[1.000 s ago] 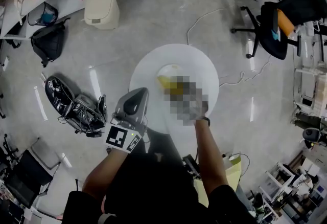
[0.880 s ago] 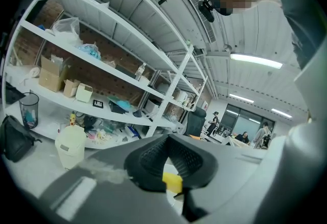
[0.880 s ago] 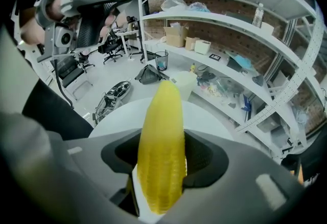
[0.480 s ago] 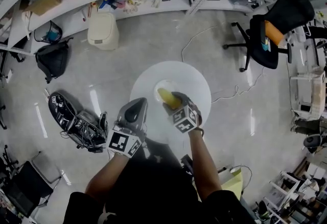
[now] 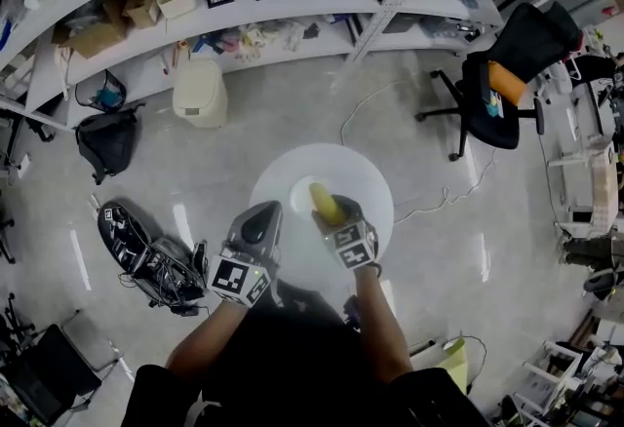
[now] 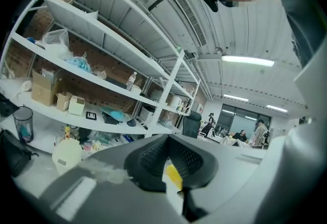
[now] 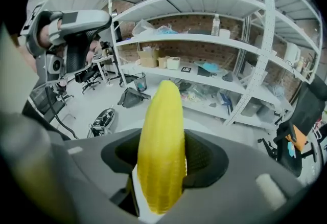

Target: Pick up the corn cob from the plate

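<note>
The yellow corn cob [image 5: 323,200] is clamped in my right gripper [image 5: 332,213], above the small white plate [image 5: 299,191] on the round white table [image 5: 369,183]. In the right gripper view the corn cob [image 7: 161,146] stands up between the two dark pads [image 7: 204,159], its tip pointing away, with my right gripper [image 7: 163,159] shut on it. My left gripper [image 5: 262,214] hangs just left of the plate, over the table's near left edge. In its own view the left gripper [image 6: 171,161] has its pads close together and holds nothing.
Curved shelves [image 5: 263,20] full of boxes and clutter run along the far side. A cream bin [image 5: 200,90] and a black bag [image 5: 106,139] sit on the floor at the back left. Black equipment [image 5: 146,245] lies left of the table; a black office chair [image 5: 499,89] stands at the right.
Both grippers have risen. The corn cob has come up off the plate in the right gripper, which has rolled. The head view has tipped up, showing more shelving.
</note>
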{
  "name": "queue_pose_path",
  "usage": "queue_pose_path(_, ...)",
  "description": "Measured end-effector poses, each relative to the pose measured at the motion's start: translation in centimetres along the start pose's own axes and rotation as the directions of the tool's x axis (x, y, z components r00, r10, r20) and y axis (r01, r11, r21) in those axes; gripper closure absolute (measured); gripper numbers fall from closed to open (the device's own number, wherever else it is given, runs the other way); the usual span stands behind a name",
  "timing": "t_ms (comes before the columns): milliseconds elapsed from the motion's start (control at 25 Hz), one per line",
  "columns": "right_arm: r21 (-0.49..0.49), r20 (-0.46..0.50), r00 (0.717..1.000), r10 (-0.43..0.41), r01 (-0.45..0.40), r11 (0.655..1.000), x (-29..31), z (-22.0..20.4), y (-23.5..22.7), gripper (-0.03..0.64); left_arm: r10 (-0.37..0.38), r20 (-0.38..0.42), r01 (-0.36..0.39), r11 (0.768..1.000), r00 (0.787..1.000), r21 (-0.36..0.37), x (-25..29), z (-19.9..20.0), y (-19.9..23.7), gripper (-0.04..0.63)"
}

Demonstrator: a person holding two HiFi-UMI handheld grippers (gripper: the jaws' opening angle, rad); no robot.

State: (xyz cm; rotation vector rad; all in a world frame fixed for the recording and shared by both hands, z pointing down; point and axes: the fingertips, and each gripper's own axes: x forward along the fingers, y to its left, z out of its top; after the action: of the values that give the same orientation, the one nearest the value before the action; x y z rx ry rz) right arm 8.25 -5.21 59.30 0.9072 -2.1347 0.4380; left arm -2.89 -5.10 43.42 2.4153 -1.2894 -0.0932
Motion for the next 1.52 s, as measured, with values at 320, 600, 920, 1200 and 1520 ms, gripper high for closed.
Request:
queue_pose_path(320, 0.198, 0.133, 0.987, -0.095, 0.067, 0.978, -3.6, 2.2, -1.2, 0.374, -0.009, 0.009, 0.009, 1.000, 1.000, 0.007, -0.1, 0.9, -1.5, 0.595)
queue_pose_path(600, 0.247, 0.194, 0.970, -0.148, 0.097, 0.964, -5.7, 2.8, -1.5, 0.374, -0.015, 0.029, 0.014, 0.999, 0.999, 0.035, 0.0, 1.7, -2.2, 0.595)
queue_pose_path(920, 0.320, 0.275, 0.939, -0.206, 0.112, 0.941, -8.8, 4.0, -2.2, 0.374, -0.025, 0.041, 0.022, 0.998, 0.999, 0.056, 0.4, 2.9, -3.1, 0.595)
queue_pose_path(1200, 0.354, 0.344, 0.906, -0.248, 0.119, 0.927, -12.0, 5.5, -2.7, 0.374, -0.038, 0.050, 0.034, 0.997, 0.998, 0.076, 0.4, 3.9, -3.8, 0.595)
queue_pose_path(1520, 0.372, 0.432, 0.848, -0.307, 0.143, 0.917, -15.2, 8.1, -2.9, 0.374, -0.049, 0.063, 0.043, 0.994, 0.997, 0.097, 0.0, 4.8, -4.2, 0.595)
